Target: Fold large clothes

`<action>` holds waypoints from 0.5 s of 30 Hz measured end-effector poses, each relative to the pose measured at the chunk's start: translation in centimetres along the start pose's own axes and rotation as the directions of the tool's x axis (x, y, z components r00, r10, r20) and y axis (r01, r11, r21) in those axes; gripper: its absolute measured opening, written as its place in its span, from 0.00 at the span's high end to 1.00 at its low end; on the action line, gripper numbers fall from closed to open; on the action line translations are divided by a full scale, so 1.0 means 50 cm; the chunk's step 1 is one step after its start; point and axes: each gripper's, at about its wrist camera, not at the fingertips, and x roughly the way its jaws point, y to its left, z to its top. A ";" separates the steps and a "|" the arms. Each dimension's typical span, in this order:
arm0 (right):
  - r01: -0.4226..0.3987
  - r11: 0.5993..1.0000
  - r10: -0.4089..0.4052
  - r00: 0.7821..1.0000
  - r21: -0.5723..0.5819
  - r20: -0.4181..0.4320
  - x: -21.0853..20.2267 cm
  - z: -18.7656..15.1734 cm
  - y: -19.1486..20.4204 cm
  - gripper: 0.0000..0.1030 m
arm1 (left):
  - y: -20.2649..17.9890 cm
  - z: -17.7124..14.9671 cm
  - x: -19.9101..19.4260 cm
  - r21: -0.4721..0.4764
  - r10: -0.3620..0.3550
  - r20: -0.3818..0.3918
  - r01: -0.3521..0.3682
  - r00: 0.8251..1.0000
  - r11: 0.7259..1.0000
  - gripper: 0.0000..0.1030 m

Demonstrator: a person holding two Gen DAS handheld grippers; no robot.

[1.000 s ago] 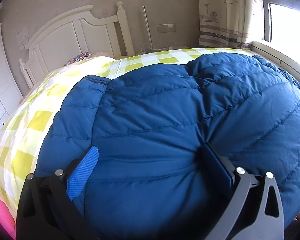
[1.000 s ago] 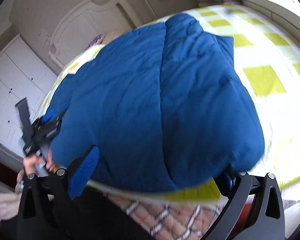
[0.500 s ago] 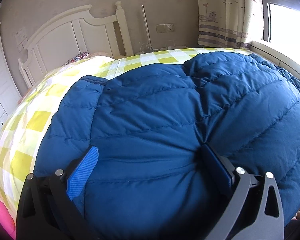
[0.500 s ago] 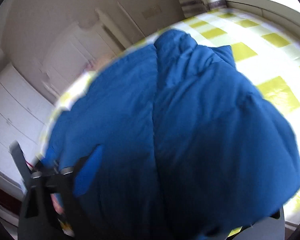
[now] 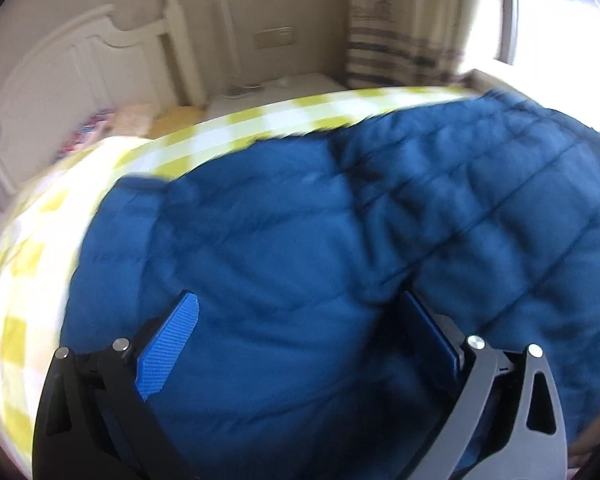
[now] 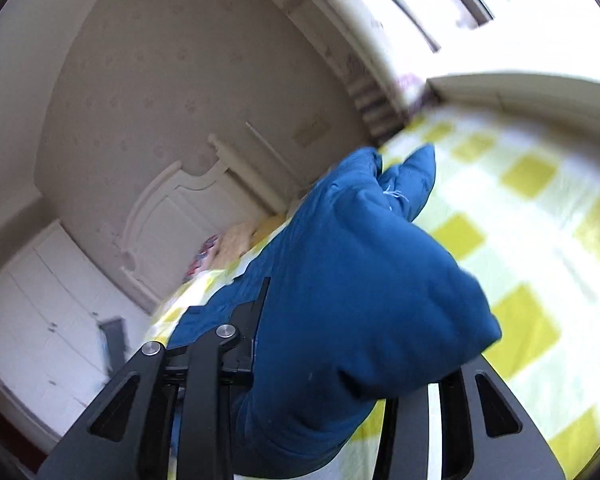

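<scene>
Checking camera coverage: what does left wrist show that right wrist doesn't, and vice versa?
Left wrist only: the left gripper with blue ribbed pads spread wide around a bulge of the blue quilted down jacket; one pad stands clear, so no pinch is visible. Also the jacket's broad stitched panels.

Right wrist only: the right gripper, jaws just closing, clamped on a raised fold of the jacket; white wardrobe doors.

Both: yellow-and-white checked bedsheet, white wooden headboard, striped curtain.

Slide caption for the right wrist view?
Right gripper closing on a bunched blue puffer jacket above the yellow-checked bed.
</scene>
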 end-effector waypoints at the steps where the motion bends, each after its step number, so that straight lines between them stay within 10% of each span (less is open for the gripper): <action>1: 0.013 1.000 -0.013 1.000 -0.024 0.003 0.000 0.007 0.006 0.62 | -0.007 0.010 -0.008 -0.008 -0.024 0.009 0.025 1.000 1.000 0.04; 6: -0.013 0.992 0.014 1.000 -0.124 0.014 0.007 0.025 0.089 0.62 | -0.070 -0.027 0.019 0.130 0.021 -0.036 -0.016 0.999 0.991 0.02; 10: -0.011 0.938 0.028 0.999 -0.347 0.046 0.005 0.015 0.248 0.62 | 0.018 -0.045 -0.035 0.067 -0.185 -0.068 0.190 0.980 0.979 0.03; 15: -0.028 0.735 0.050 0.999 -0.678 0.013 0.057 -0.087 0.500 0.62 | 0.290 -0.071 -0.194 -0.186 -0.144 0.149 0.171 0.978 0.967 0.03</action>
